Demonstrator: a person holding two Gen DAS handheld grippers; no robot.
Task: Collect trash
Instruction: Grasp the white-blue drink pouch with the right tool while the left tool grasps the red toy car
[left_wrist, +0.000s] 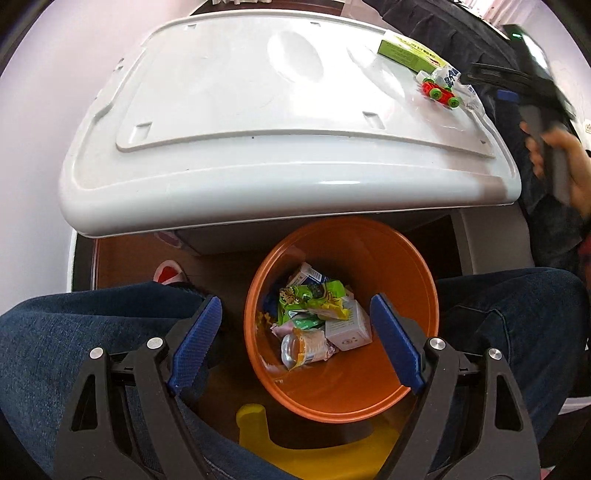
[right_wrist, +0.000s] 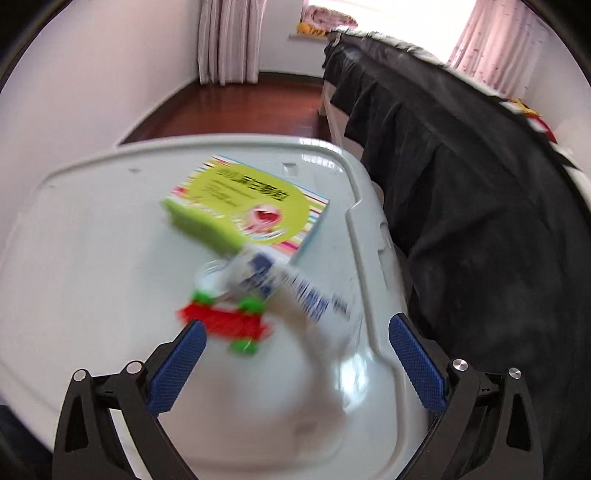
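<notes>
Orange and smooth-walled, the round plastic bin (left_wrist: 343, 391) sits on the floor between the person's denim-clad knees (left_wrist: 92, 332), holding the collected trash: a crinkled green foil snack wrapper (left_wrist: 314, 301), a small white carton (left_wrist: 349, 328), a crushed clear bottle with an orange label (left_wrist: 303, 349) and a blue-and-white box (left_wrist: 308, 275). The left gripper (left_wrist: 295, 343) hangs above it, its ribbed blue pads spread wide with nothing between them. At twelve o'clock from the bin lies the white moulded plastic tray table (left_wrist: 221, 122), glossy with raised ridges. On its far corner, at about one o'clock, rest a flat lime-green cardboard box (right_wrist: 255, 206), a crumpled clear wrapper with blue print (right_wrist: 295, 291) and a red toy car with green wheels (right_wrist: 229, 321). The right gripper (right_wrist: 295, 365) hovers over these, jaws fully apart and empty, the blurred car and wrapper just ahead of its pads
</notes>
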